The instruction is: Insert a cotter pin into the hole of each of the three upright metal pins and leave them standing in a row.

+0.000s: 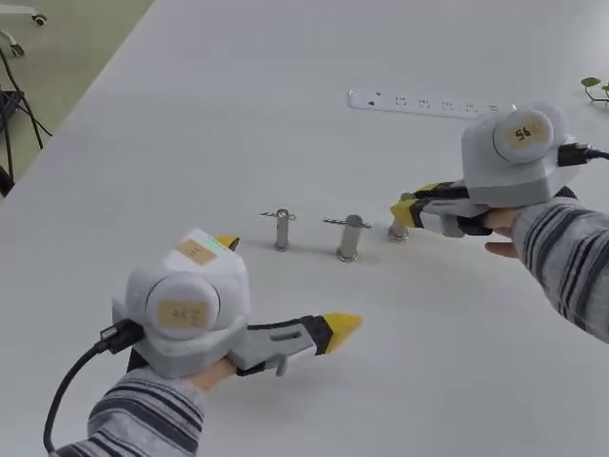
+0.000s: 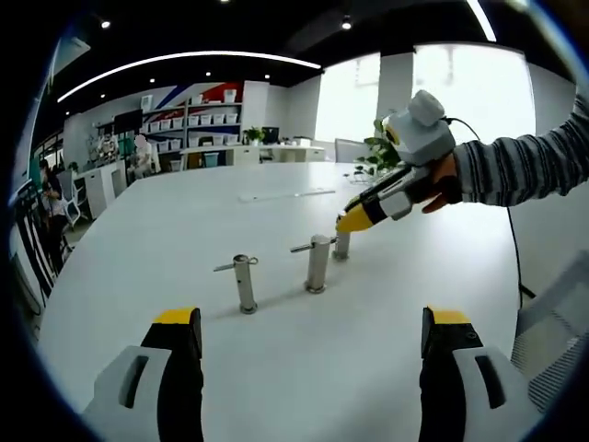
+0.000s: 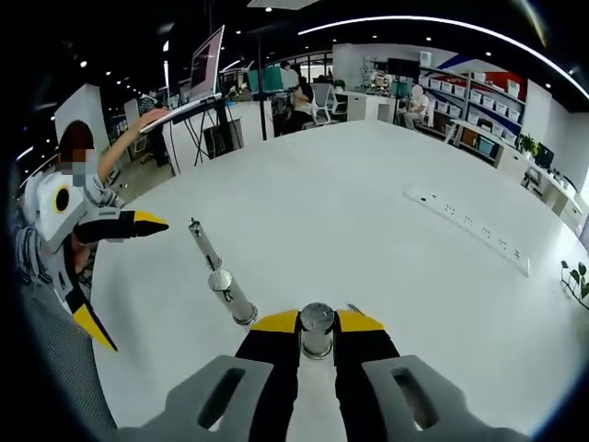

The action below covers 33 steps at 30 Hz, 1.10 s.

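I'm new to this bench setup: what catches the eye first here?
The right gripper, jaws shut on the end pin of three upright metal pins in a row on the white table. The left gripper hovers open, facing the middle pin.

We see a long white plastic power strip point(image 1: 423, 103) lying on the broad white table point(image 1: 238, 143), small green plant leaves point(image 1: 595, 88) beyond the strip's end, and black cables point(image 1: 11, 105) beside the table.
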Motion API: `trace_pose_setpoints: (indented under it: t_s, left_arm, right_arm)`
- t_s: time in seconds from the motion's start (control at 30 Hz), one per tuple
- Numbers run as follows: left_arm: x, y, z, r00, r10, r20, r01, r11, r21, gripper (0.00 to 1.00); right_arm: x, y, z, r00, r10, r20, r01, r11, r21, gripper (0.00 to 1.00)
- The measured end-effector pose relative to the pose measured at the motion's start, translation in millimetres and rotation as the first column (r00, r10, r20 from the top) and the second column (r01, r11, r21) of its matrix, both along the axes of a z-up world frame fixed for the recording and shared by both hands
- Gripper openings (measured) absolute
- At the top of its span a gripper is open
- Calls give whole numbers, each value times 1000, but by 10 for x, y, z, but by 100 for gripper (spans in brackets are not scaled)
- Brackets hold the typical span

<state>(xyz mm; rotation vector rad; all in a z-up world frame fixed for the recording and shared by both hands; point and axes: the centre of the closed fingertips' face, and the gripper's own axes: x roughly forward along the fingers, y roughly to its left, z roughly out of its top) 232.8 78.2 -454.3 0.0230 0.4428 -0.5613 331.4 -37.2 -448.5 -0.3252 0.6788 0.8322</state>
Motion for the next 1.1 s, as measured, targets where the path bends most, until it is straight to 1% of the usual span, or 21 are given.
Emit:
trace_pose_setpoints:
  t_s: [0.07, 0.1, 0.13, 0.27, 0.43, 0.5, 0.63, 0.7, 0.9, 1.03, 1.1]
  left_arm:
    - [4, 2, 1, 1000, 0, 1, 0, 1000, -2, 99]
    - [3, 2, 0, 1000, -1, 0, 1, 1000, -2, 99]
    - [3, 2, -2, 1000, -2, 0, 2, 1000, -2, 99]
    - [1, 8, 2, 1000, -2, 1, 2, 1000, -2, 99]
    - [1, 10, 12, 1000, -3, 6, 3, 1000, -2, 99]
    - [2, 13, 13, 1000, -3, 6, 3, 1000, -1, 99]
    - [5, 12, 18, 1000, -4, 8, 4, 1000, -1, 99]
    - [6, 11, 17, 1000, -6, 6, 6, 1000, -2, 97]
    - [15, 9, 27, 1000, -5, 11, 5, 1000, -6, 97]
    - [19, 8, 33, 1000, -4, 13, 4, 1000, -7, 97]
    - [24, 11, 39, 1000, -1, 16, 2, 1000, -9, 97]
  right_arm:
    - [-111, -2, 12, 1000, 17, 3, -17, 1000, -6, 8]
    - [-134, 1, 16, 1000, 20, 4, -20, 1000, -7, 8]
    - [-190, 2, 27, 1000, 28, 4, -28, 1000, -7, 8]
    - [-363, 55, 48, 998, 58, 8, -57, 998, -7, 8]
    - [-510, 148, 54, 997, 78, 1, -78, 997, 12, 8]
    - [-568, 199, 42, 996, 95, 2, -95, 995, 11, 8]
    - [-634, 287, 19, 993, 114, -3, -114, 993, 16, 8]
    - [-661, 330, 12, 993, 121, -6, -121, 992, 21, 8]
    - [-716, 425, -19, 990, 143, -5, -143, 989, 26, 8]
    - [-736, 436, -59, 988, 154, -4, -153, 988, 21, 8]
    - [-754, 448, -68, 988, 154, -9, -154, 988, 27, 8]
